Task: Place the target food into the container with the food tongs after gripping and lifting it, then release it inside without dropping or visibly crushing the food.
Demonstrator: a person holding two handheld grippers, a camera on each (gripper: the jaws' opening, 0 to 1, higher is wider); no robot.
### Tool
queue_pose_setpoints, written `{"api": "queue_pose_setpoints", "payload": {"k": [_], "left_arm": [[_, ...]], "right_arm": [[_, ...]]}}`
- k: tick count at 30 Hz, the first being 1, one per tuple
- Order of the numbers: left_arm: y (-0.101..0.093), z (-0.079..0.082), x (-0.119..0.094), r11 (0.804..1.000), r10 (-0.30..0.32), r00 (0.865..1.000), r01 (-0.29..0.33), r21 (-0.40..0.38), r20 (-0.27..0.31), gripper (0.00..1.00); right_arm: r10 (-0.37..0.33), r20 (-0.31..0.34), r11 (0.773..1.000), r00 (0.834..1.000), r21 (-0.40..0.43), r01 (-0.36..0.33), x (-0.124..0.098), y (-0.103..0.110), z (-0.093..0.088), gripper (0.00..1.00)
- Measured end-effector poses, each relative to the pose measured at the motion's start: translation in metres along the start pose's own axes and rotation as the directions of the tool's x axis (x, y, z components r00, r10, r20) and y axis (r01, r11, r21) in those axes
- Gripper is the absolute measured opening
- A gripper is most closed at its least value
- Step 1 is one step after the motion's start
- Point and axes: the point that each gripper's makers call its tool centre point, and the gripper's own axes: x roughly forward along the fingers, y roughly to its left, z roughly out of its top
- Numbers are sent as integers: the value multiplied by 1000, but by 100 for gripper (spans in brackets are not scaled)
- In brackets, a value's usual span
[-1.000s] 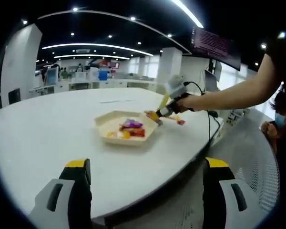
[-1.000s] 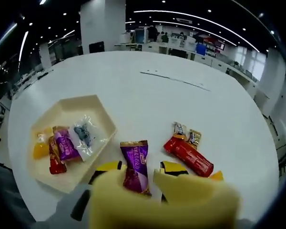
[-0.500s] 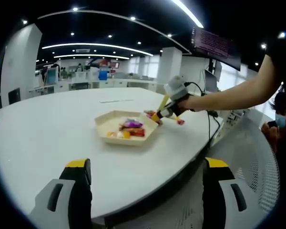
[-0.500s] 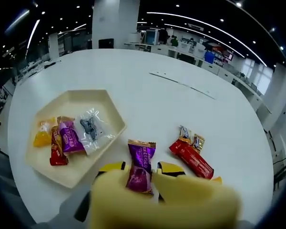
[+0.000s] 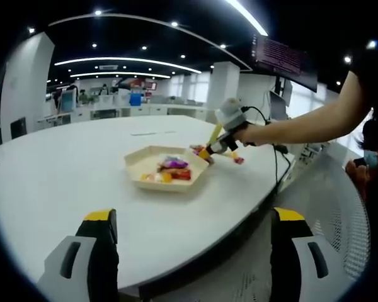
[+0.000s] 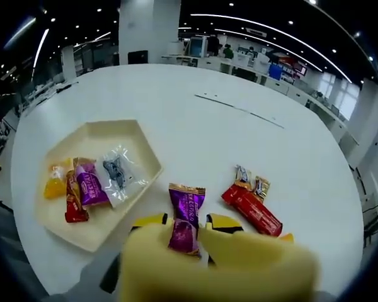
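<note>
— Starting with the left gripper view, what does it show?

— The left gripper (image 5: 192, 251) hangs off the near edge of the white tabletop (image 5: 69, 163), jaws wide apart and holding nothing. Toward the far right edge sits the cream tray (image 5: 169, 168), with the right gripper (image 5: 205, 153) reaching in just beside its right rim, held by a person's hand (image 5: 251, 134).

— And the right gripper view?

— The yellow food tongs (image 6: 217, 264) rise from the bottom, and the purple candy (image 6: 184, 217) stands between their tips, seemingly pinched at its lower half. It is just off the tray's (image 6: 138, 135) right corner, over bare tabletop rather than inside. Whether it is lifted or touching the surface cannot be told.

— How will it handle?

— Judging by the wrapper, it is light, crinkly and somewhat slippery. Gripping across the padded middle seems safer than the twisted ends, with gentle pressure so nothing gets crushed.

— What does the tray hold?

— An orange sweet (image 6: 52, 187), a red packet (image 6: 73, 198), a purple wrapped candy (image 6: 89, 187) and a clear packet with something grey (image 6: 118, 173), clustered at its left and middle. Outside it, a red bar (image 6: 253, 209) and a small gold-wrapped sweet (image 6: 259, 184) lie toward the right edge.
</note>
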Motion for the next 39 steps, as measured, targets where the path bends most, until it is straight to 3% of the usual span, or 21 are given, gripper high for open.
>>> {"api": "queue_pose_setpoints", "payload": {"k": [14,21,39], "left_arm": [[1,2,1,1000,-3,1000,3,-6,9,99],[1,2,1,1000,-5,1000,5,-13,14,99],[0,5,0,1000,-5,999,5,-8,36,99]], "right_arm": [[19,7,1000,1000,7,-19,-3,7,6,23],[23,20,998,1000,50,-24,-9,5,7,23],[0,68,997,998,74,-5,-43,-4,29,24]]}}
